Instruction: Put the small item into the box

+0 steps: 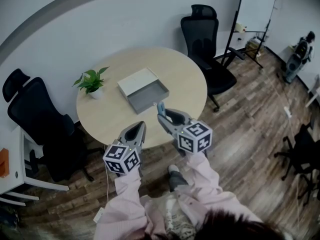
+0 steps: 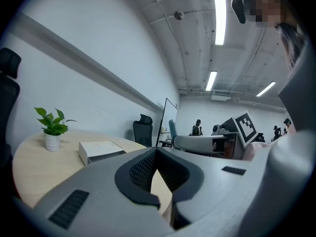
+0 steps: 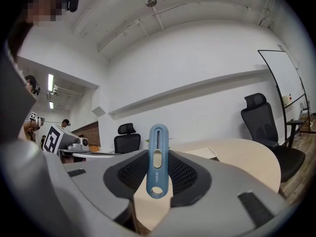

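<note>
My left fingers (image 2: 157, 151) are pressed together with nothing between them, just over the near edge of the round counter (image 1: 182, 79). Ahead of both pairs, well apart, sits the open grey box (image 1: 149, 97), its white lid (image 1: 136, 81) beside it. My right fingers (image 1: 163, 118) are clamped on the small item (image 3: 158, 158). It is a slim blue plastic piece, standing upright, rounded at both ends, with a long slot, a pale slider and a hole near its lower end.

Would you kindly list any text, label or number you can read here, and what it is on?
Nothing here reads clearly.
On the small blue item: a tiny imprint, too small to read.
On the marker cubes: square patterns only, no words.
</note>
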The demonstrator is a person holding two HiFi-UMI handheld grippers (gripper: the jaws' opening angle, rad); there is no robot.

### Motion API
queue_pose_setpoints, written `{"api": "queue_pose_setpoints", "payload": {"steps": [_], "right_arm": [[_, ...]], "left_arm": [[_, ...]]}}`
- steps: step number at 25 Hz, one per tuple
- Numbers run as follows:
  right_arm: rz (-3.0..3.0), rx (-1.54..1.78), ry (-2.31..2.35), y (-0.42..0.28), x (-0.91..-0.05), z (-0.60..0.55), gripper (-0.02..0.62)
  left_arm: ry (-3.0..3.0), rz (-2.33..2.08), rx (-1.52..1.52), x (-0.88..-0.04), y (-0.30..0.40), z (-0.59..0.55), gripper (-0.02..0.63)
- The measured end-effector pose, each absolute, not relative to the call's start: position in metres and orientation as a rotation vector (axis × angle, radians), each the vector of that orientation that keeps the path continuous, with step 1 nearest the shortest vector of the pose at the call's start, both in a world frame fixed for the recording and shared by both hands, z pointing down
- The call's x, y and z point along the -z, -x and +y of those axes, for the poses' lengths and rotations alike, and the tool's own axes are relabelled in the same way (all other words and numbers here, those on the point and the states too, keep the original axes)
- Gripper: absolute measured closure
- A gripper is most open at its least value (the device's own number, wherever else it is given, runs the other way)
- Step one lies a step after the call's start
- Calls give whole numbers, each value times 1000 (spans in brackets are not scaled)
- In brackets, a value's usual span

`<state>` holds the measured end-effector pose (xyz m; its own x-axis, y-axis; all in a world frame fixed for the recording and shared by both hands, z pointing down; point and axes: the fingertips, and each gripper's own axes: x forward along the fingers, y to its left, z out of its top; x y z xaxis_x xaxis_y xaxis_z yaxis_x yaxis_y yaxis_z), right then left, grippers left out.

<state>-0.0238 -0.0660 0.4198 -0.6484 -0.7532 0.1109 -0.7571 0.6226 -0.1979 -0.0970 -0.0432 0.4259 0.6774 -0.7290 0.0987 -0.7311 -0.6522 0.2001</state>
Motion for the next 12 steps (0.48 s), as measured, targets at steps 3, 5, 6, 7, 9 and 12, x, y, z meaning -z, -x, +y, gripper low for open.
{"api": "queue_pose_setpoints", "payload": {"steps": [3,5,6,7,9,12], "right_arm": [[-2822,-352,-1294,24,-419,-77,468],[-2830,-351,-1284,23,-417,-87,468],[-2834,-352,-1279,23,-416,-91,468],[-2836,-352,-1273,23,-415,-95,468],[-2839,-351,-1258,23,-415,-102,468],[-2841,-346,-1236,21,-418,-115,468]], "left_arm": [[-2668,-1196,-14,-424,97,-53,598],[-2668,-1208,-11,-421,98,-62,598],[-2668,-1214,-11,-420,98,-66,598],[-2667,-1219,-11,-419,97,-70,598],[-2665,-1227,-11,-418,96,-78,598],[-2661,-1229,-11,-419,90,-90,599]]}}
